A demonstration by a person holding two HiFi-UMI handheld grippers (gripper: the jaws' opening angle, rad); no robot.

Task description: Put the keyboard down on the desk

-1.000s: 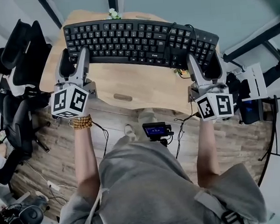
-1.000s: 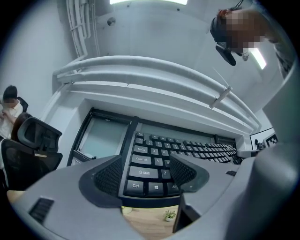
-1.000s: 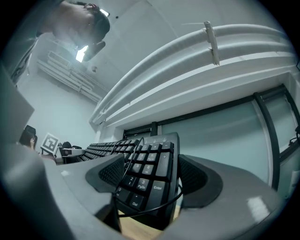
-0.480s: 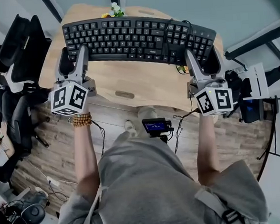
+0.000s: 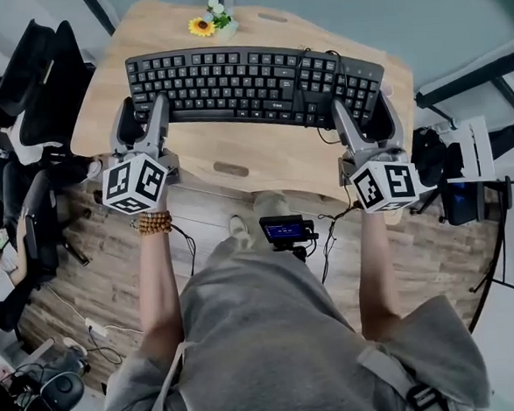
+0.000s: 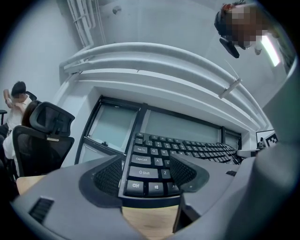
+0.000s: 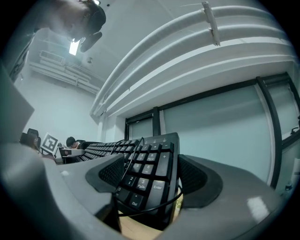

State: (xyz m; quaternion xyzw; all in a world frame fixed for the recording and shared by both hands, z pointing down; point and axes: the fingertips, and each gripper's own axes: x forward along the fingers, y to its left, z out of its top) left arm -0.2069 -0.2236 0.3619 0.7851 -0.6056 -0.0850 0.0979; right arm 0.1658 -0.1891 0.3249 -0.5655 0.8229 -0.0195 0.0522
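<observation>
A black curved keyboard [image 5: 253,82] spans the light wooden desk [image 5: 263,160], held at both ends. My left gripper [image 5: 142,119] is shut on its left end; in the left gripper view the Ctrl and Shift keys of the keyboard [image 6: 150,171] sit between the jaws of that gripper [image 6: 147,177]. My right gripper [image 5: 367,118] is shut on the number-pad end, and the pad [image 7: 147,171] fills the gap of that gripper [image 7: 151,176]. The keyboard's black cable [image 7: 133,161] loops over the pad. Whether the keyboard touches the desk I cannot tell.
A small pot of flowers [image 5: 211,22] stands at the desk's far edge behind the keyboard. Black office chairs [image 5: 38,92] crowd the left side. A white device and dark gear [image 5: 464,155] sit right of the desk. A small screen [image 5: 285,235] hangs at the person's chest.
Both grippers and the keyboard have shifted toward me over the desk. More of the desk's far edge and the flower pot now show behind the keyboard.
</observation>
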